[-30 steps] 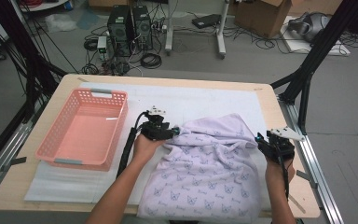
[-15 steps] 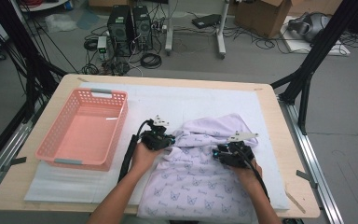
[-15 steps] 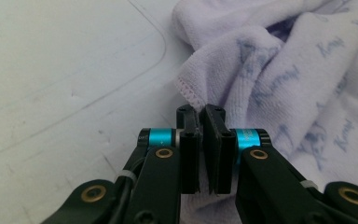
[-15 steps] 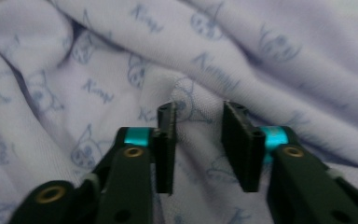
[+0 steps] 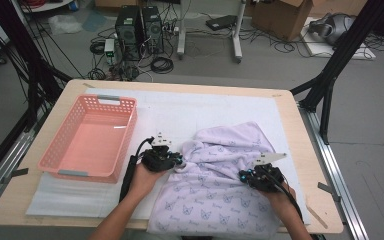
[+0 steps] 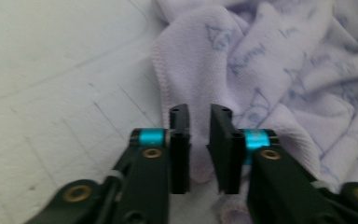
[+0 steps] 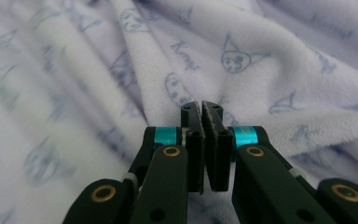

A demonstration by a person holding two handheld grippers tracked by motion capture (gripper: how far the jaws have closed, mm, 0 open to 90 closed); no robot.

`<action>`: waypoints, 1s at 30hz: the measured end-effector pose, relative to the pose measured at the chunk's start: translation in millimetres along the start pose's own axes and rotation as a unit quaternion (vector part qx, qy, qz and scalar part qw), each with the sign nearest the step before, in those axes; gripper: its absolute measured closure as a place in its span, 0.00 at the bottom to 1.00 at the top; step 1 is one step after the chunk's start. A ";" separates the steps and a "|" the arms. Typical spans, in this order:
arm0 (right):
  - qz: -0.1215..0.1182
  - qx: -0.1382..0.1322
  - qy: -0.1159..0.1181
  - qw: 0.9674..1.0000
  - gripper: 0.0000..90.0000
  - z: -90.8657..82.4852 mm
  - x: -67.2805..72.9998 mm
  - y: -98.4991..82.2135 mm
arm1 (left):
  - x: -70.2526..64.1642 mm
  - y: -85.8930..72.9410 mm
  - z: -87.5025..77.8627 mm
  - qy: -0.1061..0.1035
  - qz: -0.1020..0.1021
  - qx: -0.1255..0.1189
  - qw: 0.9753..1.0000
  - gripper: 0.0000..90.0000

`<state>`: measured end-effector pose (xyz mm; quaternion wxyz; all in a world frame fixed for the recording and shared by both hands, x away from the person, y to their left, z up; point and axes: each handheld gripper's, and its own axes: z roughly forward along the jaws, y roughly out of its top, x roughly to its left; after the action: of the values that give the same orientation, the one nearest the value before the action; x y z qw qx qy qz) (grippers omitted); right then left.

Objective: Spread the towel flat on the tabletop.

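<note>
The lavender towel (image 7: 261,56) carries a repeated blue print of small cartoon faces with pointed ears, with short script words between them. In the right gripper view one of these words sits just above the jaws and appears to begin "Kur" or "Kon"; the rest is too blurred to read. In the left gripper view the same script appears on the towel's folds, illegible. No other text, label or number is readable.
</note>
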<state>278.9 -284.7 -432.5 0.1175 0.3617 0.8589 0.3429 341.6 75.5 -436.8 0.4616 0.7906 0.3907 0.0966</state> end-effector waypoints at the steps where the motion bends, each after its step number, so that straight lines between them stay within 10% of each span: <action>1: -0.001 0.001 0.003 1.000 0.98 -4.0 1.5 -3.6 | 2.1 2.4 -0.6 0.002 -0.005 -0.005 1.000 0.77; 5: 0.008 -0.011 0.006 1.000 0.92 -16.8 2.1 -11.9 | 12.9 19.3 6.6 0.018 0.001 0.017 1.000 0.72; 12: 0.040 -0.073 -0.010 0.997 0.73 -25.4 -4.2 -7.4 | 27.9 46.1 31.1 0.033 -0.029 -0.015 0.999 0.68; 18: 0.036 -0.077 -0.013 0.996 0.73 -22.5 -5.8 -6.3 | 23.3 52.8 63.8 0.007 -0.032 0.015 0.999 0.59; 26: 0.036 -0.086 -0.010 0.996 0.69 -23.6 -8.4 -6.9 | -5.1 52.5 83.8 -0.012 0.034 0.038 0.999 0.54; 30: 0.039 -0.086 -0.011 0.996 0.69 -23.4 -9.0 -6.9 | -15.0 53.3 89.6 -0.014 0.062 0.048 0.997 0.73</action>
<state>271.0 -306.2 -420.3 0.1443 0.3870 0.8104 0.4156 405.6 -8.0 -440.5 0.4219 0.8357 0.3383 0.0953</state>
